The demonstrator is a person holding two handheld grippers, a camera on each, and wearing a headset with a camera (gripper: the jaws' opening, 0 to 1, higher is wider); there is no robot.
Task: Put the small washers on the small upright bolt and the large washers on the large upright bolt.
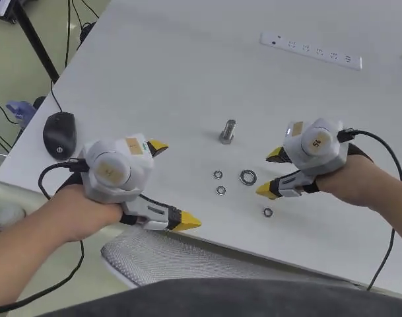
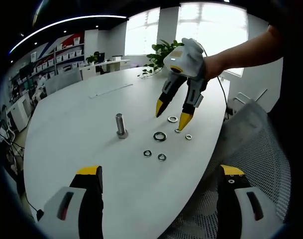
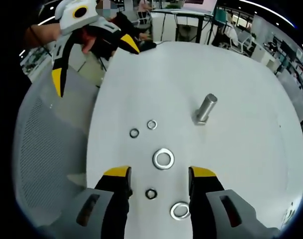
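**Head view.** White table [image 1: 187,66]. 1 upright bolt [image 1: 228,131] stands mid-table, steel, head down, shank bare with no washer on it. Lying loose and flat just in front of it are 1 large washer [image 1: 247,176] and 3 small washers [image 1: 218,174], each apart from the others. The left gripper [image 1: 174,185] is at the near edge, its claw spread wide and empty. The right gripper [image 1: 270,173] is low beside the washers, its claw spread, nothing pinched.

**Left gripper view.** Own claw is wide apart and empty, well short of the parts. The right gripper's yellow tips straddle a second large washer [image 2: 172,119] lying flat. I cannot tell whether they touch it.

**Right gripper view.** Own claw is apart. The large washer lies just ahead of the tips. The second large washer and 1 of the small washers lie close in between the jaws. The bolt stands beyond, to the right.

**Progress, as judged.** Nothing is threaded yet, so all 5 washers remain to be placed. I count 1 bolt and cannot tell whether it is the large or the small one. The washers are thin bright rings lying flat, so they will likely be fiddly to lift.
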